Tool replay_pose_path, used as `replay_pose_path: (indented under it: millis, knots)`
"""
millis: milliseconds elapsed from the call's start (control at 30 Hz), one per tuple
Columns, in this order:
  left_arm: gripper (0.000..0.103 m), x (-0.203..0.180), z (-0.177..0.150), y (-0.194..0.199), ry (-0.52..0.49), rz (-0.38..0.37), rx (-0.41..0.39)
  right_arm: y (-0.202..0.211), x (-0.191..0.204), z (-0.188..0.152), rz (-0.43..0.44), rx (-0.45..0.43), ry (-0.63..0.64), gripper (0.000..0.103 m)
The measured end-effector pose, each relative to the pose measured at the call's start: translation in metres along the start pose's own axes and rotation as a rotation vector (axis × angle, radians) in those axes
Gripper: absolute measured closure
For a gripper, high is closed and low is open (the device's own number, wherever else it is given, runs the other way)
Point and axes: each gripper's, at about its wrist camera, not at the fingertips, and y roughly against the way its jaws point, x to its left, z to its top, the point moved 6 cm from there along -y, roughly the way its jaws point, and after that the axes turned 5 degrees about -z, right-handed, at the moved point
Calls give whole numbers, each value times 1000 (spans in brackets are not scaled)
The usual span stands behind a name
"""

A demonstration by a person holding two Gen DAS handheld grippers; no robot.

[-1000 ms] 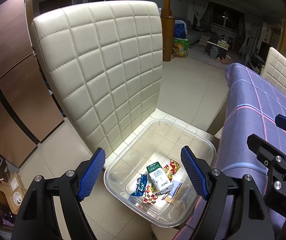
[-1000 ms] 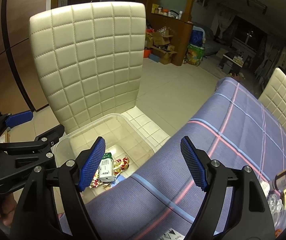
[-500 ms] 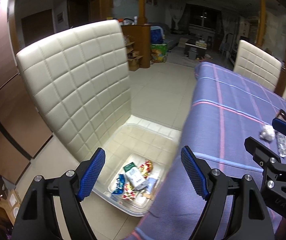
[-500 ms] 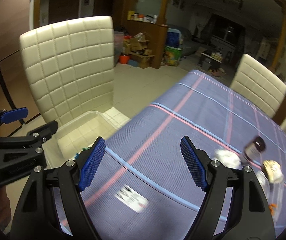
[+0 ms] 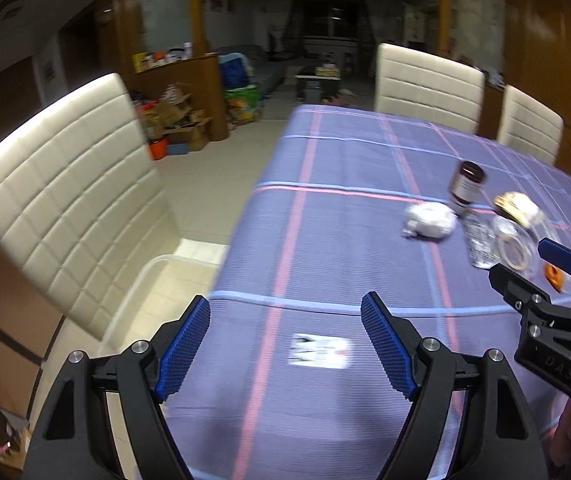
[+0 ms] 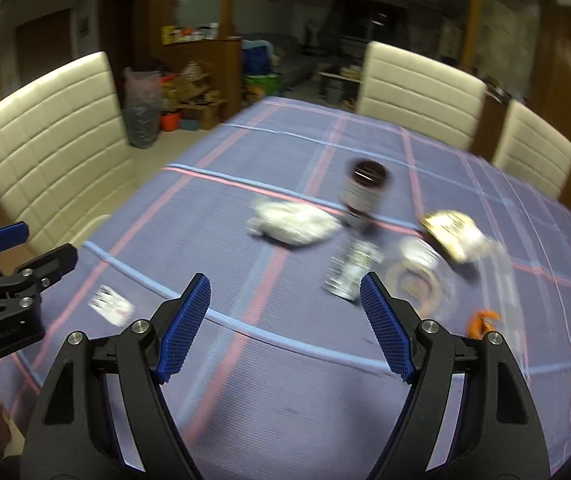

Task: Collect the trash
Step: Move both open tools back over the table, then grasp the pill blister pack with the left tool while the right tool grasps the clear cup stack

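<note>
My left gripper (image 5: 285, 340) and right gripper (image 6: 283, 320) both gape empty; the card (image 5: 321, 351) lies flat just ahead of the left, nearer it.

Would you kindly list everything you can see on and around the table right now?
tablecloth: 1, purple with pink and blue stripes, over the table
paper slip: 1, white, printed, near edge
crumpled tissue: 1, white, mid-table
brown bottle: 1, dark, white label, upright behind the tissue
clear bottle: 1, transparent, lying down
clear jar: 1, transparent, beside it
wrapper: 1, gold and white, behind the jar
orange scrap: 1, right of the jar
plastic bin: 1, clear, on the chair seat
chairs: 3, cream, around the table
left gripper: open, empty
right gripper: open, empty
</note>
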Motion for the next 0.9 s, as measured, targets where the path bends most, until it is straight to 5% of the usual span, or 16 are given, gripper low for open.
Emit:
replay_pose_path:
  millis: [633,900]
  knots:
    - [27,-143,16,-38,-169,-167,62,-14,-175,-49,-175,88,-291,26]
    - [27,-185,28,-65,-221,-175,83,-31,-227,-59,-213,132,-366,26]
